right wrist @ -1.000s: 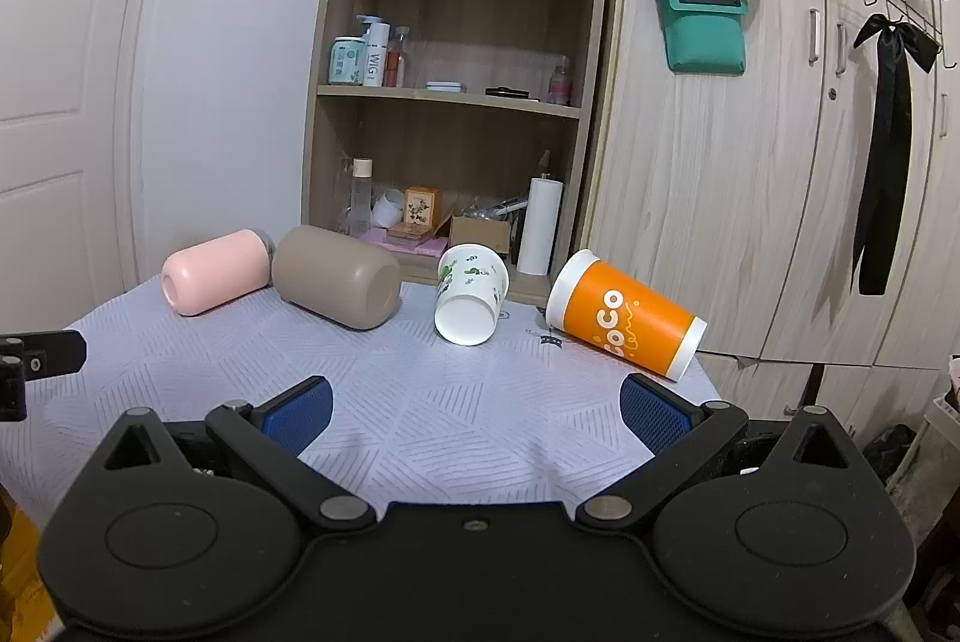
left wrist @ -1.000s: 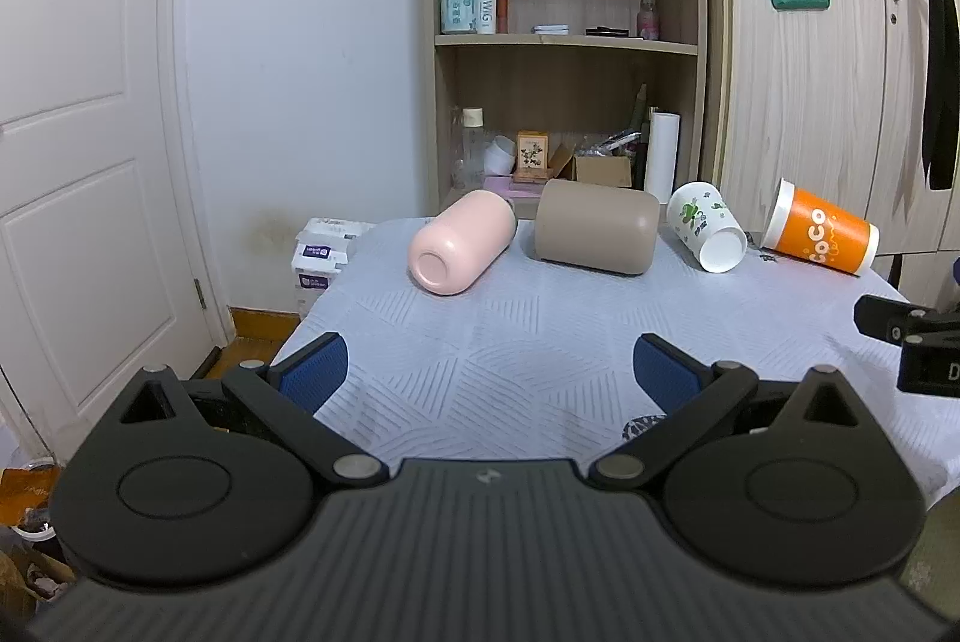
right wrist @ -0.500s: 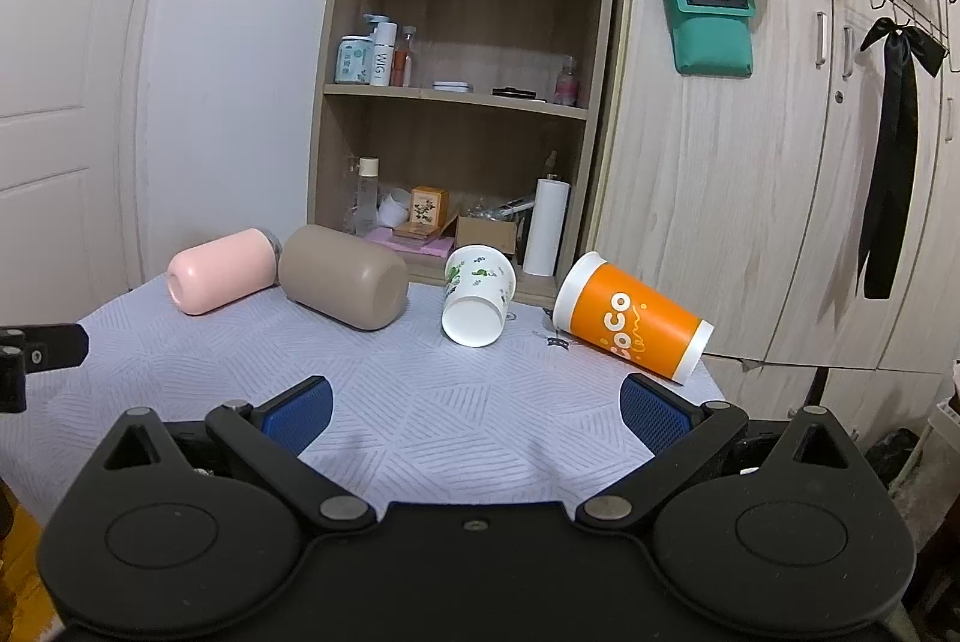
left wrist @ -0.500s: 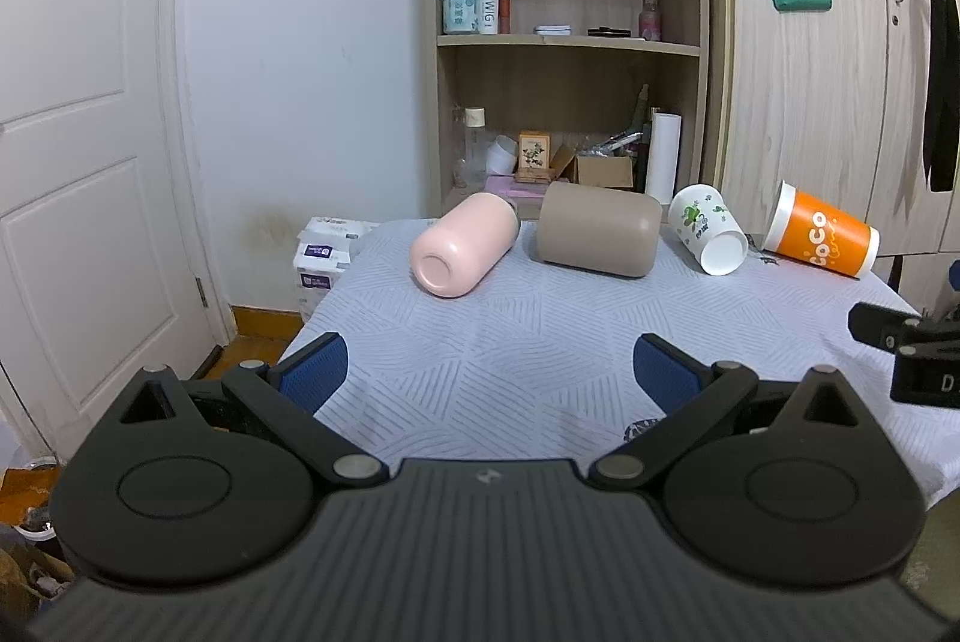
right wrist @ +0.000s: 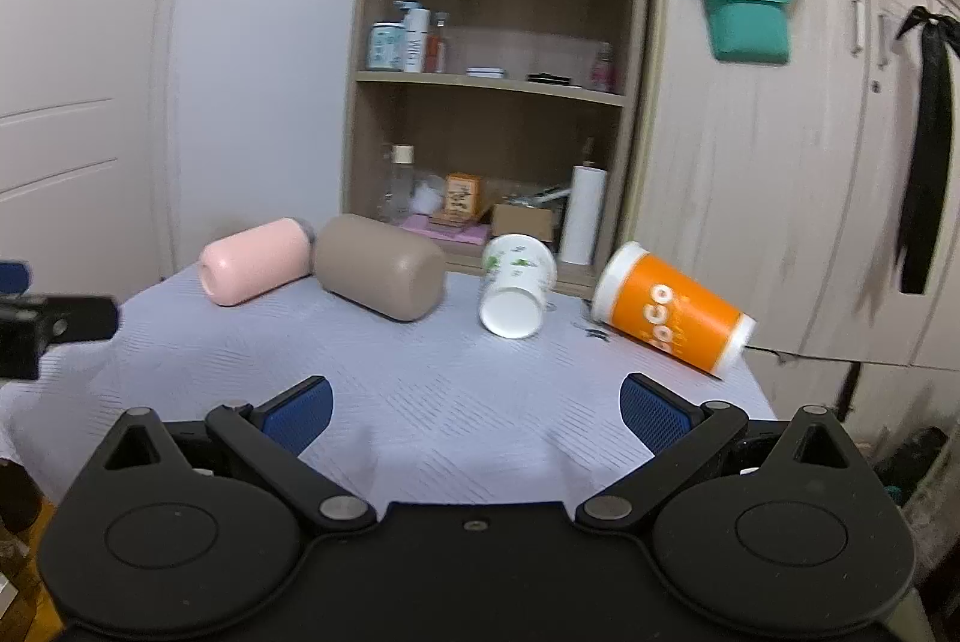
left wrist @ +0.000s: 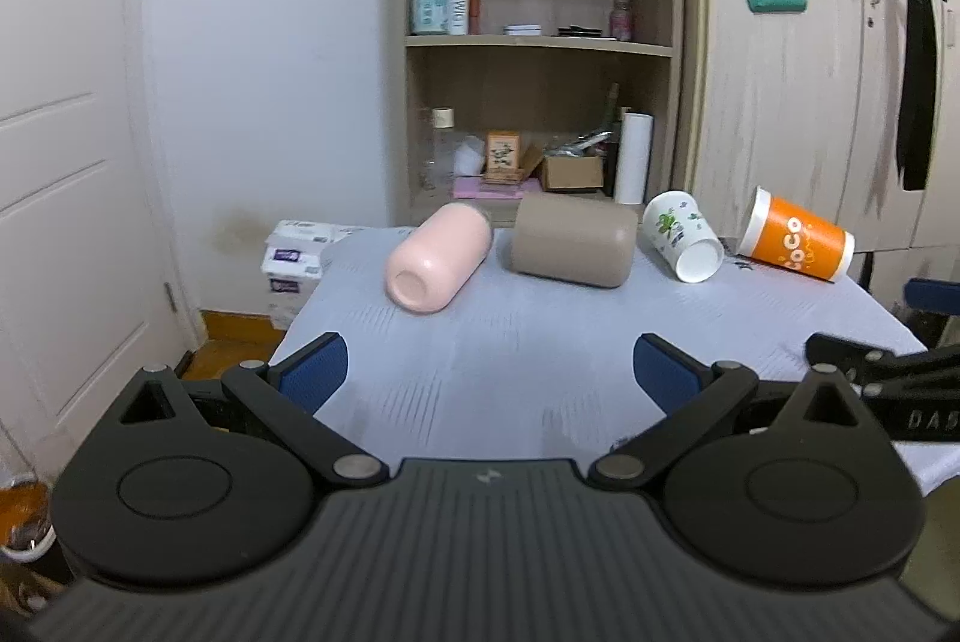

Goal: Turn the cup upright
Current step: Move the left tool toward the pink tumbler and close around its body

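Observation:
Several cups lie on their sides in a row at the far edge of the table (left wrist: pixel 540 342): a pink cup (left wrist: pixel 438 258) (right wrist: pixel 258 261), a taupe cup (left wrist: pixel 573 240) (right wrist: pixel 381 267), a white floral paper cup (left wrist: pixel 681 234) (right wrist: pixel 516 285) and an orange paper cup (left wrist: pixel 795 243) (right wrist: pixel 672 309). My left gripper (left wrist: pixel 489 372) is open and empty over the near table edge. My right gripper (right wrist: pixel 474 408) is open and empty, also near the front. Part of each gripper shows in the other view, the right one (left wrist: pixel 876 372) and the left one (right wrist: pixel 48 324).
A wooden shelf unit (left wrist: pixel 540 42) with bottles and boxes stands behind the table. Wooden cabinets (left wrist: pixel 810 72) are at the right and a white door (left wrist: pixel 66 162) at the left. A stack of tissue packs (left wrist: pixel 294 258) sits beside the table's far left corner.
Both grippers have moved forward a little toward the cups, which look larger now. Both stay open. The cups have not moved.

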A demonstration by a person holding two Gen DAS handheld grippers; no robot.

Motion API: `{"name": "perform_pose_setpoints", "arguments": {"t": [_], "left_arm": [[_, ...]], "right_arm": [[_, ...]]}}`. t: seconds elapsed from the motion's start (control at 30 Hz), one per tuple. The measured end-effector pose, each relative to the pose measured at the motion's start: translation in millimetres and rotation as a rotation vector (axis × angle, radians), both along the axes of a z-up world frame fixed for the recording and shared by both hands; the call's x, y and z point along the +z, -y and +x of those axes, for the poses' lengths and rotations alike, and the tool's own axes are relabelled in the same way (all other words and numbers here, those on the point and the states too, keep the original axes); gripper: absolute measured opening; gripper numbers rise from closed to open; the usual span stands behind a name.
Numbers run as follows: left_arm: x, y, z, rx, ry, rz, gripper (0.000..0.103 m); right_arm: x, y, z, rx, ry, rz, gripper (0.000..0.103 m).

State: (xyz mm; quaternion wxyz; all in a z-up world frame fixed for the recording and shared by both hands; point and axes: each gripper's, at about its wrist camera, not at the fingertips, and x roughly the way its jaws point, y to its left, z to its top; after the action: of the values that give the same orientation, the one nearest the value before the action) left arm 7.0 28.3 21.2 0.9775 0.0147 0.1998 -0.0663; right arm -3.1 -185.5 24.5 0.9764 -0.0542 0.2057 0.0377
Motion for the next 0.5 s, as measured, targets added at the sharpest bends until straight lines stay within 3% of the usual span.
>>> {"name": "perform_pose_setpoints", "arguments": {"t": [0.2, 0.5], "left_arm": [[8.7, -4.1, 44.4, -0.069, -0.044, 0.039, 0.103], [-12.4, -33.0, 138.5, -0.129, -0.145, 0.001, 0.103]], "right_arm": [[3.3, -9.8, 23.6, 0.145, -0.015, 0.031, 0.103], [-10.4, -25.5, 77.3, 0.288, -0.114, 0.074, 0.103]]}}
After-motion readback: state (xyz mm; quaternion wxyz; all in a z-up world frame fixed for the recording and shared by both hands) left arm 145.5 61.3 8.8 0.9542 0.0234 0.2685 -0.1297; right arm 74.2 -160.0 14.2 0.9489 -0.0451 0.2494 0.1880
